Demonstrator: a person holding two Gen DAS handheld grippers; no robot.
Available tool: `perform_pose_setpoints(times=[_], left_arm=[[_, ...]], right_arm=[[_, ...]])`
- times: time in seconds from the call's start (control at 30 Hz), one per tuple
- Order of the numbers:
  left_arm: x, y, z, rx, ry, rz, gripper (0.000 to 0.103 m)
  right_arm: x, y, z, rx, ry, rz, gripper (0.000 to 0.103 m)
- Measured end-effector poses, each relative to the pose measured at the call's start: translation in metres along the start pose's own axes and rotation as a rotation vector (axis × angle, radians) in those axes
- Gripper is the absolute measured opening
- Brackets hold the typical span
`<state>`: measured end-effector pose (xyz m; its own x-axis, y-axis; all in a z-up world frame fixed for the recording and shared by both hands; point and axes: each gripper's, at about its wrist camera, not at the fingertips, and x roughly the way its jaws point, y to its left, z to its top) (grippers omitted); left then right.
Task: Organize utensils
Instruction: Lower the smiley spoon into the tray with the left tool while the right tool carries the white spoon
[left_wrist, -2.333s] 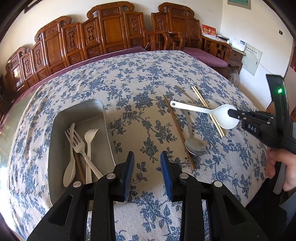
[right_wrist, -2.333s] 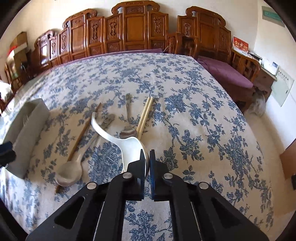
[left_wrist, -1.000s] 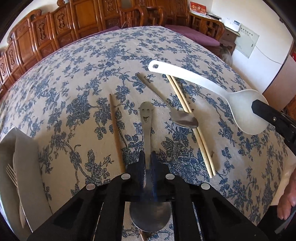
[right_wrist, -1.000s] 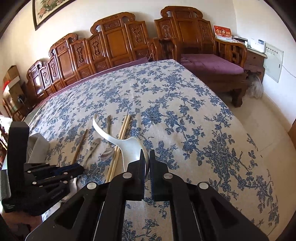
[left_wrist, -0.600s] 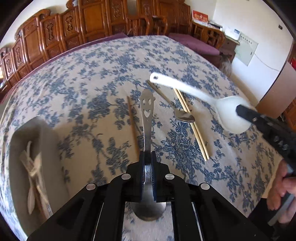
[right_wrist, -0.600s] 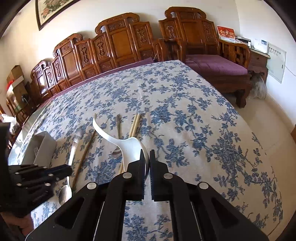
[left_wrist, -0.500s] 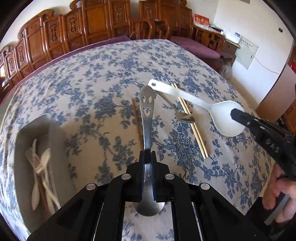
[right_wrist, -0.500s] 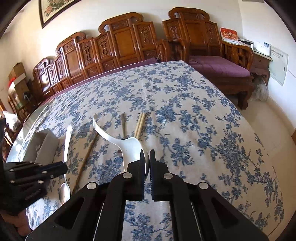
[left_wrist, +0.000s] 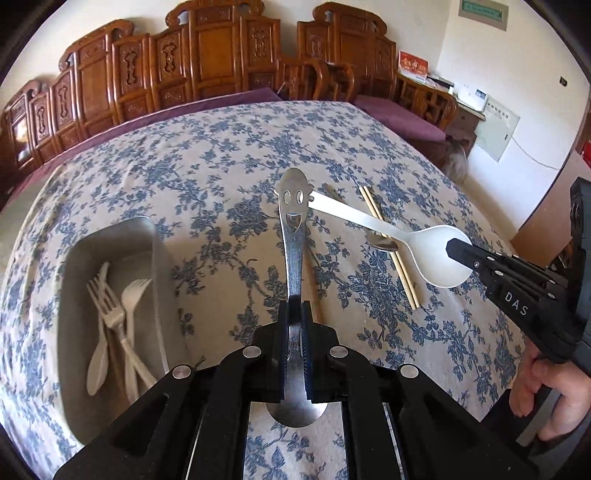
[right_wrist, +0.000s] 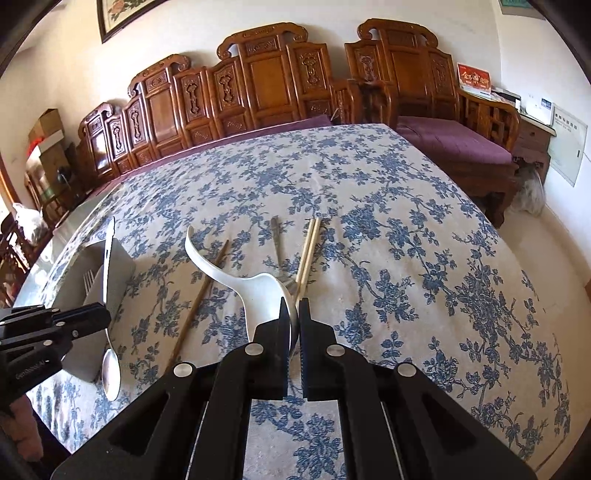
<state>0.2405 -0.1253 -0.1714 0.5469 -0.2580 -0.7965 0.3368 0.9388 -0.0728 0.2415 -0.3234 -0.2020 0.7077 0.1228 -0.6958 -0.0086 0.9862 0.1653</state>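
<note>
- Progress, as a judgement: roughly midway; the grey rounded-rectangular tray already holds a metal fork, a white plastic fork and a pale utensil that looks like a spoon, lying loosely crossed; two spoons are in the air; the rest lies on the cloth.
- The left gripper is clenched on the neck of the polished steel spoon with a smiley face cut into its flat handle end; the handle points forward above the cloth and the bowl sits back under the jaws, just right of the tray.
- The right gripper pinches the rim of the bowl of the glossy white curved plastic ladle-spoon, held clear of the table with its handle arching toward the left.
- Left on the blue-flowered beige tablecloth: a pair of pale bamboo chopsticks lying side by side, a single dark brown wooden chopstick, and a small metal spoon partly hidden behind the ladle.
- Textures: the steel is mirror-smooth and likely slippery; the cloth is soft and matte; the tray walls are smooth with rounded corners.
</note>
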Motion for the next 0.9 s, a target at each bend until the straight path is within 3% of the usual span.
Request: perform_pose_setpoints(times=[0.47,0.7,0.9], left_arm=[[-0.05,0.076,0.001,-0.071,-0.052,0.077,0.005],[-0.031,0.121,-0.005,-0.114,0.004,0.131,0.005],[-0.009,0.136,-0.015,-0.133,0.056,0.144,0.005]], right_arm=[[-0.031,0.071,0.011,-0.067,-0.072,0.082,0.005],[-0.025,0.095,0.006,-0.106,-0.067,0.091,0.005],[-0.011,0.104,-0.002,-0.136,-0.036,0.1,0.005]])
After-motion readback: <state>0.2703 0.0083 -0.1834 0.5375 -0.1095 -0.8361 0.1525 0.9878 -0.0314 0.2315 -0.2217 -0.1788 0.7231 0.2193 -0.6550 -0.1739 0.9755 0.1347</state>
